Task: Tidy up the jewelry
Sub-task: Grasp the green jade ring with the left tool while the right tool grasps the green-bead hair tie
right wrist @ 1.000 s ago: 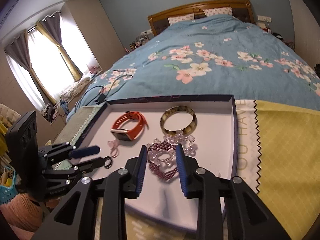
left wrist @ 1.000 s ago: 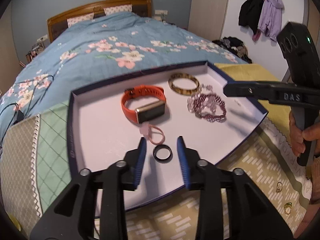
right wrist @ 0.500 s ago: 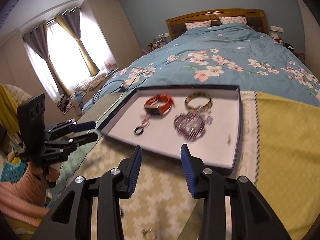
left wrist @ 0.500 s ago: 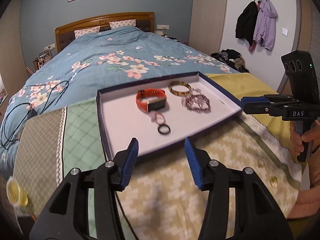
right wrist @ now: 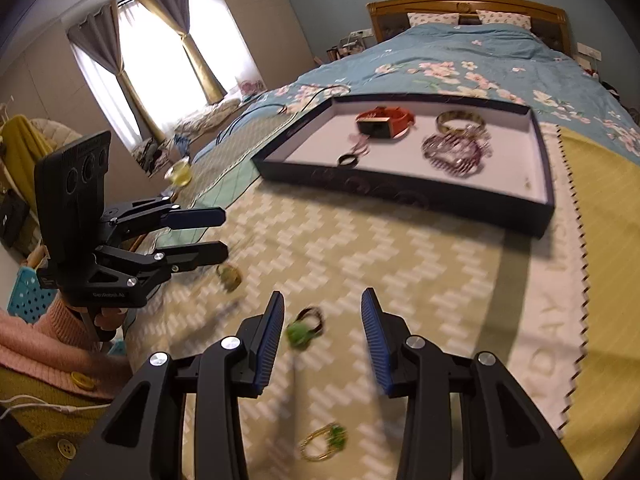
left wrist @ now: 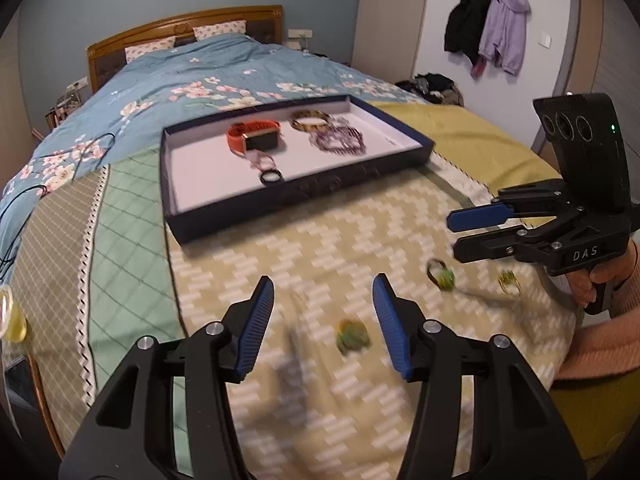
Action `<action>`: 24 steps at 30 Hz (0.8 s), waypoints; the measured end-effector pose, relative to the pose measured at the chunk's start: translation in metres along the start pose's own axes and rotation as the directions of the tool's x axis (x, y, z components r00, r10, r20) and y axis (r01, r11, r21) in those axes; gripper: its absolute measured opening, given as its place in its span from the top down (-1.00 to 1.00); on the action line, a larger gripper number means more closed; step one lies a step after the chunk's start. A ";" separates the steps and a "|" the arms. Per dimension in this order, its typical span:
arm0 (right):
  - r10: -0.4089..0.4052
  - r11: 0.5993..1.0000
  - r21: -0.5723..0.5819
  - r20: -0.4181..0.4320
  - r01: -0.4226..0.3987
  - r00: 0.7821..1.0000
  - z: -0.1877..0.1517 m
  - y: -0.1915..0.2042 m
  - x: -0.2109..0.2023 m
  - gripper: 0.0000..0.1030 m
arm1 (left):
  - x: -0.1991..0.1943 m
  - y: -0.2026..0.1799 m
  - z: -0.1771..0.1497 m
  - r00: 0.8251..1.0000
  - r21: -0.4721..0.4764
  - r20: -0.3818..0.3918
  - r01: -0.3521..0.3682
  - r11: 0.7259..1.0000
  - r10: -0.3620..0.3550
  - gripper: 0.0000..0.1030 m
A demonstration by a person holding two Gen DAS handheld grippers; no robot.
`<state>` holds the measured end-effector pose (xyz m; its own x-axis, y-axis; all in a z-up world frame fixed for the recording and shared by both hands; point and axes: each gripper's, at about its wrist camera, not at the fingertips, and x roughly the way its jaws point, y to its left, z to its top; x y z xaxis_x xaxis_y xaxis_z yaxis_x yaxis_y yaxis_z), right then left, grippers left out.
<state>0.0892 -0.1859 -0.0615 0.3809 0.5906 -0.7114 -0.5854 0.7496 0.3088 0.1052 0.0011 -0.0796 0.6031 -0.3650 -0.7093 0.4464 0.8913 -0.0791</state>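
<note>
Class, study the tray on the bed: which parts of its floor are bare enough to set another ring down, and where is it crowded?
Inside the tray, the left strip beside the orange watch and the right end past the purple bracelet are bare. The back middle is crowded; the black ring sits by the front wall.

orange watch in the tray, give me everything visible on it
The orange watch has a rubbery-looking orange strap closed into a loop and a rectangular dark face in a gold-toned frame. It lies on the white floor of the dark blue tray, towards the back, face turned to the left wrist camera. A small pink ring lies right against its front; whether they touch is unclear. No gripper is near it.
</note>
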 end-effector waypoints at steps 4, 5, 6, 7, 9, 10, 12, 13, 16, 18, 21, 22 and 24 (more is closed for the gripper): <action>-0.011 1.000 -0.004 -0.012 0.011 1.000 -0.007 0.008 0.004 0.27 | 0.003 -0.009 -0.008 1.000 0.017 -0.030 0.003 1.000 -0.002 0.01; -0.012 1.000 0.001 -0.015 0.012 1.000 -0.008 0.009 0.005 0.27 | 0.004 -0.010 -0.009 0.999 0.021 -0.038 -0.003 1.000 0.004 0.01; -0.014 1.000 0.003 -0.017 0.014 1.000 -0.009 0.009 0.006 0.27 | 0.005 -0.011 -0.010 0.999 0.022 -0.045 -0.004 1.000 0.005 0.01; -0.018 1.000 0.003 -0.020 0.019 1.000 -0.010 0.010 0.007 0.27 | 0.006 -0.012 -0.012 0.999 0.020 -0.051 -0.002 1.000 0.003 0.01; -0.037 0.999 -0.004 -0.022 0.037 0.999 -0.013 0.014 0.010 0.27 | 0.007 -0.012 -0.013 0.998 0.015 -0.057 0.001 1.000 0.000 0.01; -0.043 0.999 -0.009 -0.021 0.043 0.999 -0.012 0.014 0.010 0.27 | 0.008 -0.012 -0.014 0.998 0.010 -0.063 0.002 1.000 -0.002 0.02; -0.058 0.998 -0.017 -0.020 0.057 0.998 -0.012 0.017 0.011 0.28 | 0.008 -0.012 -0.016 0.998 0.002 -0.064 0.007 1.000 -0.007 0.04; -0.068 0.997 -0.022 -0.019 0.068 0.998 -0.012 0.019 0.011 0.29 | 0.008 -0.012 -0.016 0.998 0.000 -0.065 0.011 1.000 -0.011 0.06; -0.096 0.994 -0.047 -0.018 0.095 0.995 -0.013 0.024 0.013 0.32 | 0.010 -0.012 -0.018 0.997 -0.007 -0.081 0.011 1.000 -0.012 0.14; -0.110 0.993 -0.050 -0.017 0.110 0.994 -0.013 0.026 0.014 0.41 | 0.010 -0.012 -0.018 0.996 -0.010 -0.084 0.008 1.000 -0.009 0.15; -0.133 0.990 -0.051 -0.013 0.132 0.991 -0.013 0.027 0.015 0.55 | 0.011 -0.011 -0.018 0.997 -0.024 -0.082 0.016 1.000 -0.018 0.20; -0.139 0.989 -0.051 -0.011 0.138 0.990 -0.013 0.027 0.015 0.59 | 0.011 -0.011 -0.018 0.997 -0.027 -0.081 0.010 1.000 -0.012 0.23; -0.141 0.989 -0.051 -0.011 0.141 0.990 -0.013 0.027 0.016 0.60 | 0.011 -0.011 -0.018 0.997 -0.032 -0.081 0.010 0.999 -0.013 0.34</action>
<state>0.0704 -0.1604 -0.0726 0.4521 0.4753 -0.7548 -0.5620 0.8089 0.1728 0.0948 -0.0079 -0.0992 0.5420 -0.3537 -0.7624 0.4310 0.8957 -0.1091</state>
